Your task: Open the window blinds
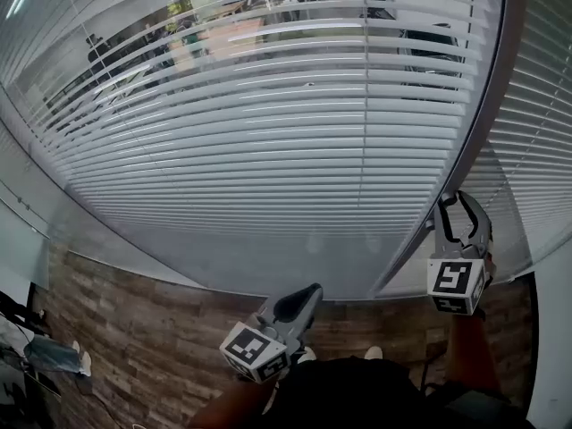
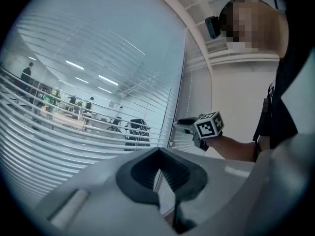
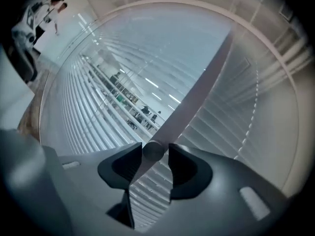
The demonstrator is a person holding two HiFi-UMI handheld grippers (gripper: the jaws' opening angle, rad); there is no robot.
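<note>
White slatted window blinds (image 1: 268,150) fill the window ahead; between the upper slats I see an office beyond. My right gripper (image 1: 458,211) is raised at the blind's right edge, by the window post. In the right gripper view the round end of a grey tilt wand (image 3: 154,151) lies between its fingertips, with a sliver of gap on one side, so the right gripper (image 3: 153,157) is open. My left gripper (image 1: 307,297) hangs lower, in front of the sill, shut and empty; its tips meet in the left gripper view (image 2: 158,152).
A grey window post (image 1: 490,123) separates this blind from a second blind (image 1: 547,105) on the right. Below the sill is a wood-pattern floor (image 1: 134,338). Some cloth and clutter (image 1: 54,356) lie at the left wall.
</note>
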